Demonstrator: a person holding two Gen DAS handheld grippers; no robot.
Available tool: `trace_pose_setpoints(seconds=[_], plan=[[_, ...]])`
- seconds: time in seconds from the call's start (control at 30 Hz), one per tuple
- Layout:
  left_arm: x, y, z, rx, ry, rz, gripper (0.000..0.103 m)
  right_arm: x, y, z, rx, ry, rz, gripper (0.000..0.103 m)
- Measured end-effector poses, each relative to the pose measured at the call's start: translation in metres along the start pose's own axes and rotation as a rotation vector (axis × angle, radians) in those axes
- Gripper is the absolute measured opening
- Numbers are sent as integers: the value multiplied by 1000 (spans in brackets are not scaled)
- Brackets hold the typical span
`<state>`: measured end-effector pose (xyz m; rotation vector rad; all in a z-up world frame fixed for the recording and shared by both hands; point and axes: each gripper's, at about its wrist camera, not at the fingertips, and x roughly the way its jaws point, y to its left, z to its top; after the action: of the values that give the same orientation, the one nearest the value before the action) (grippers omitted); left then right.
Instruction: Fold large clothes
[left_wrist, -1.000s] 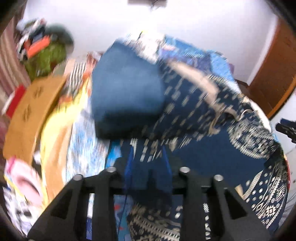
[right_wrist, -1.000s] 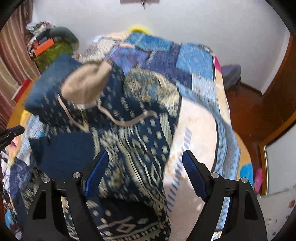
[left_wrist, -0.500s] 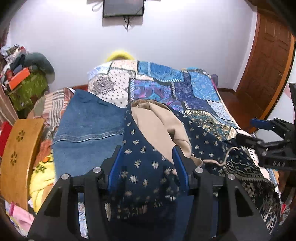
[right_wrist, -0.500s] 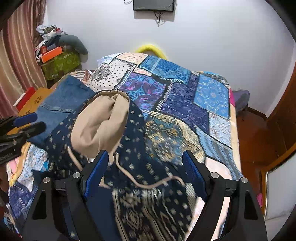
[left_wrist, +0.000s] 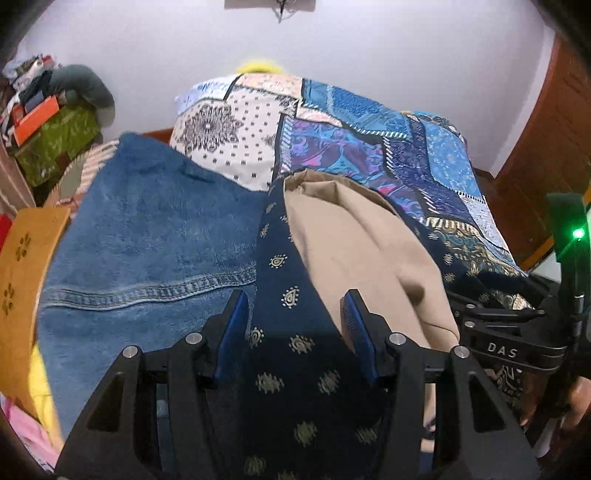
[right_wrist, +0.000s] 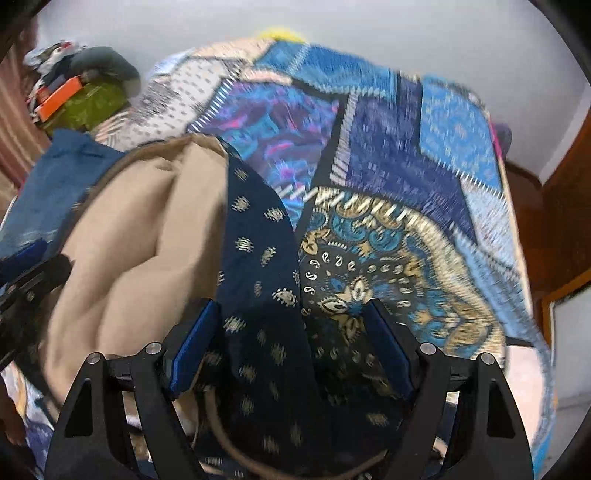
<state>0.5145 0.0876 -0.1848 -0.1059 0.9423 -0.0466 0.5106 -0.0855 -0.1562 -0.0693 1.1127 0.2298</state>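
Left wrist view is showing one pair of jeans (left_wrist: 147, 251) and a wooden chair (left_wrist: 26, 280) at left; right wrist view is cropping both. One navy hoodie (right_wrist: 258, 266) is lying on the quilt (right_wrist: 424, 177), tan lining up. Left gripper (left_wrist: 295, 321) is spread, jaws just opened, hood edge between them unpinched. Right gripper (right_wrist: 291, 339) is spread wide over fabric. Quilt is lying bare beyond.

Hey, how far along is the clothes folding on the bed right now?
Done: the jeans look folded, lying flat on the quilt. In hand: the navy hoodie; the left tool has just been opening its jaws, with hood fabric loose between them, and the right tool stands open over the same hood. Left: the hoodie is bunched, its beige lining showing, so its folding remains.
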Motion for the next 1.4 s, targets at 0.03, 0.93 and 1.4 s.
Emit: trace_pose_setpoints(seconds=[0.03, 0.93, 1.4], plan=[[5, 3, -1, -15, 5, -8, 53, -1, 0, -1, 6, -16, -3, 78], [-124, -24, -51, 50, -81, -87, 9, -150, -5, -56, -67, -182, 98, 2], [-141, -18, -124, 89, -10, -65, 9, -182, -12, -111, -171, -214, 67, 3]])
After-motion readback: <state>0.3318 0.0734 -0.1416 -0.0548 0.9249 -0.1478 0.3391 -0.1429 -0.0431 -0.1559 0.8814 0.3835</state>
